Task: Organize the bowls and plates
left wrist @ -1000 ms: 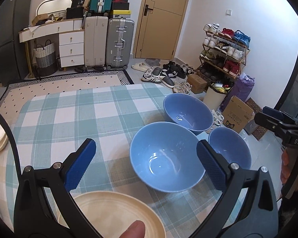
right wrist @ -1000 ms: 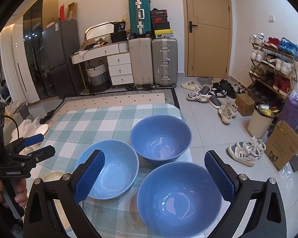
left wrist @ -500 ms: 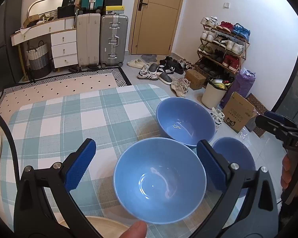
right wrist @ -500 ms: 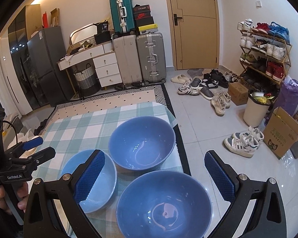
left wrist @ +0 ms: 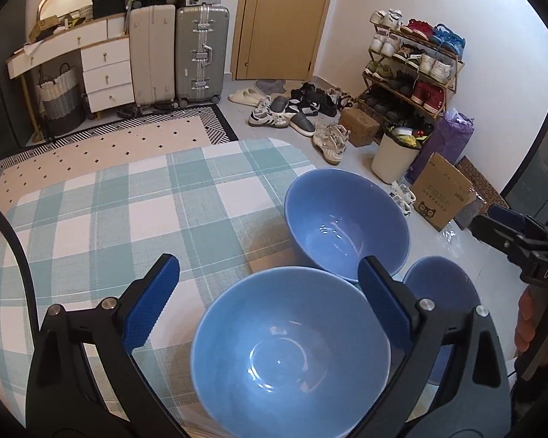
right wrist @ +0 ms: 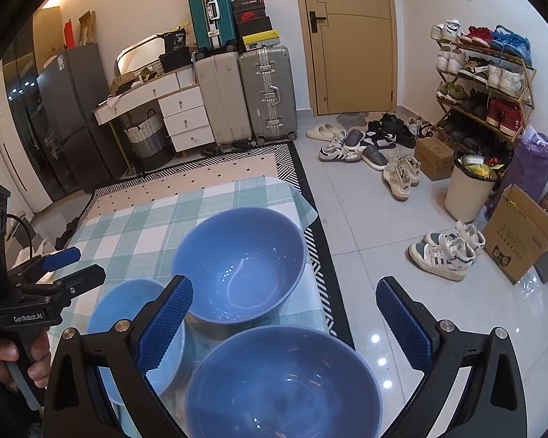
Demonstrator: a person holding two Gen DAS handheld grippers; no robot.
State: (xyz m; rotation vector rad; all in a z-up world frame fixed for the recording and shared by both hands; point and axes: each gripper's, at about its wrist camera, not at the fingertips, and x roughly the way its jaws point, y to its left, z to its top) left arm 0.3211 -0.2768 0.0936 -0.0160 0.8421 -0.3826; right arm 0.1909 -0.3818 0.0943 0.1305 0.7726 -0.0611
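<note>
Left gripper [left wrist: 268, 297]: jaws spread wide, empty, above the nearest blue bowl [left wrist: 290, 354].
Right gripper [right wrist: 283, 325]: wide open, empty, over another bowl [right wrist: 283, 383].
Bowls: three clustered on the checked tablecloth [left wrist: 128, 215].

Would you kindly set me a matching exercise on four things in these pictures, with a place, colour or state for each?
Things:
1. tablecloth
2. left hand-held gripper
3. silver suitcase
4. white bin

Descriptions:
a. on the floor by the shoe rack
b. open over a blue bowl
c. green and white checks
d. upright beside a beige suitcase

Pairs: 1-c, 2-b, 3-d, 4-a
</note>
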